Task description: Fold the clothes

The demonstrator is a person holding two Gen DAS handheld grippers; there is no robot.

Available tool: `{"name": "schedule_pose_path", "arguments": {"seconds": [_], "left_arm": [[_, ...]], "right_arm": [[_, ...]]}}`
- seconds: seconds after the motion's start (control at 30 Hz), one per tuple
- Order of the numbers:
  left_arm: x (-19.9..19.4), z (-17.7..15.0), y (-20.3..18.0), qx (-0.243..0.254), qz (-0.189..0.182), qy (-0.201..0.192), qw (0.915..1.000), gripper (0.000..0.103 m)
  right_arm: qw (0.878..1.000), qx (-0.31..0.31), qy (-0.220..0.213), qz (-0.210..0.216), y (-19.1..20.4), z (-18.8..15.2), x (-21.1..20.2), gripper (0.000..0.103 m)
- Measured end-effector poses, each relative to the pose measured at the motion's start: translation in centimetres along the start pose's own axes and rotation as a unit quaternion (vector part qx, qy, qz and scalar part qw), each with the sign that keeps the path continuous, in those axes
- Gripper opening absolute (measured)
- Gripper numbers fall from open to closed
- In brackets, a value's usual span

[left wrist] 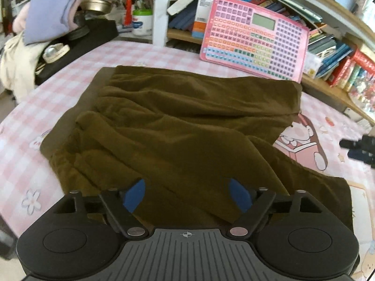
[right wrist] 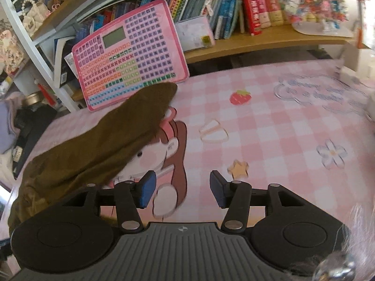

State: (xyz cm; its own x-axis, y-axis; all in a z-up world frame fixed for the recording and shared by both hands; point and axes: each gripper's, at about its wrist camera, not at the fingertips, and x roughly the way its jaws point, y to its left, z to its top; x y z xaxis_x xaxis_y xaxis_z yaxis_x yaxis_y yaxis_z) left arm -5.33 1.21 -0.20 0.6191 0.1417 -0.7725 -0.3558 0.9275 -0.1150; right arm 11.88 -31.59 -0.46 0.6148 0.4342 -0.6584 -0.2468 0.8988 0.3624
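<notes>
A dark olive-brown garment [left wrist: 178,126] lies rumpled and partly folded on the pink checked tablecloth [left wrist: 70,82]. My left gripper [left wrist: 186,193] hovers over its near edge, open wide, with only cloth below its blue pads. In the right wrist view the same garment [right wrist: 98,140] stretches along the left side. My right gripper [right wrist: 182,190] stands open over the bare cartoon print of the tablecloth [right wrist: 269,128], just right of the garment, with nothing between its pads. The right gripper also shows as a dark shape [left wrist: 358,147] at the right edge of the left wrist view.
A pink keyboard toy [left wrist: 255,37] leans against the bookshelf [left wrist: 332,89] at the table's back. Folded lilac and beige clothes [left wrist: 49,9] and a black box [left wrist: 77,44] sit at the back left. Books [right wrist: 234,7] fill the shelves behind.
</notes>
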Motion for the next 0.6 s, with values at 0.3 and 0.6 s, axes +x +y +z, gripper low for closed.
{"name": "schedule_pose_path", "arguments": {"seconds": [0.3,0.6], "left_arm": [[-0.9,-0.5,-0.7,-0.015,0.041,0.011,0.9990,0.084],[-0.7,-1.0,-1.6,-0.015,0.052,0.025,0.9982,0.086]], "right_arm": [[0.998,-0.038,-0.025,0.045,-0.9,6.4,4.4,0.056],[0.995,-0.062,0.005,0.076,-1.6,10.6,10.0,0.064]]}}
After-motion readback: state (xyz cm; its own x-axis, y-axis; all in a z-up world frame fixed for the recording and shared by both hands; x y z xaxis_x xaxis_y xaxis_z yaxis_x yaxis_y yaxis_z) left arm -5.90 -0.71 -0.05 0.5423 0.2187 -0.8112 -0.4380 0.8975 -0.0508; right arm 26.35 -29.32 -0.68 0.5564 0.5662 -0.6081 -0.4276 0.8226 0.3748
